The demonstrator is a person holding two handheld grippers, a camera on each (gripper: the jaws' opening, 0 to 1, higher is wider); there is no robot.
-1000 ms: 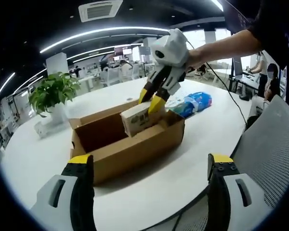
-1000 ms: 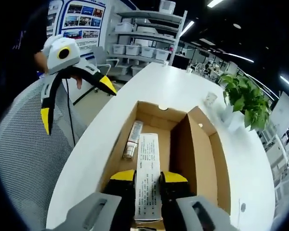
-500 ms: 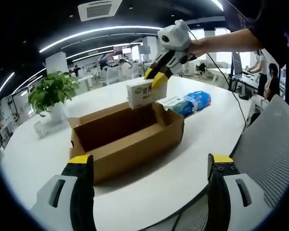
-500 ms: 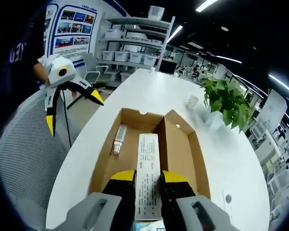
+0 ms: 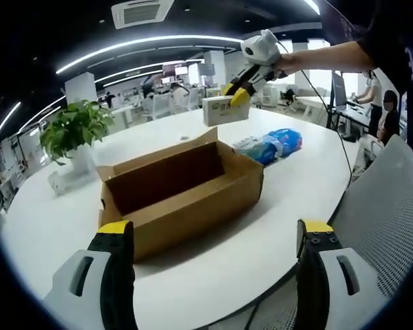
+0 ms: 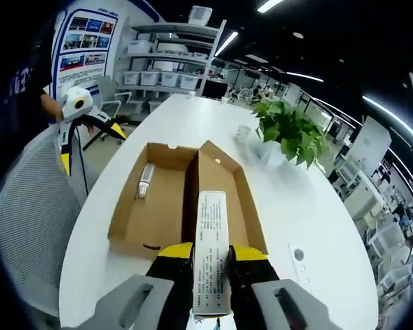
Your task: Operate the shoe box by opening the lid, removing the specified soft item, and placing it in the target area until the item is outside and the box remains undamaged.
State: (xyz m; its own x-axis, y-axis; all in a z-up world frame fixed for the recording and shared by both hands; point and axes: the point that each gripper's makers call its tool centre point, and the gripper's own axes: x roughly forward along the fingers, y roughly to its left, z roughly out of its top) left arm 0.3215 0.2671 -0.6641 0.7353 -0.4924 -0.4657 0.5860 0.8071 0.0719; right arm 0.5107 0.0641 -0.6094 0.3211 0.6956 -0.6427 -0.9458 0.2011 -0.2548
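Note:
The brown cardboard shoe box (image 5: 182,196) stands open on the white table, its lid flap (image 6: 220,189) upright along one long side. My right gripper (image 6: 212,256) is shut on a white soft pack (image 6: 211,258) with green print and holds it in the air above and past the box's far corner; the left gripper view shows that pack (image 5: 224,110) high beyond the box, in the right gripper (image 5: 239,93). A small tube (image 6: 146,182) lies inside the box. My left gripper (image 5: 215,230) stays wide open on the near side of the box, holding nothing.
Blue plastic packs (image 5: 274,146) lie on the table beyond the box. A potted plant (image 5: 76,130) and a small cup (image 6: 244,130) stand farther off. A grey mesh chair (image 5: 382,206) sits at the table edge. Shelves with bins (image 6: 172,62) line the wall.
The right gripper has lifted the white pack out of the box, raising it well above the box and carrying it toward the far corner. The left gripper has stayed still and open.

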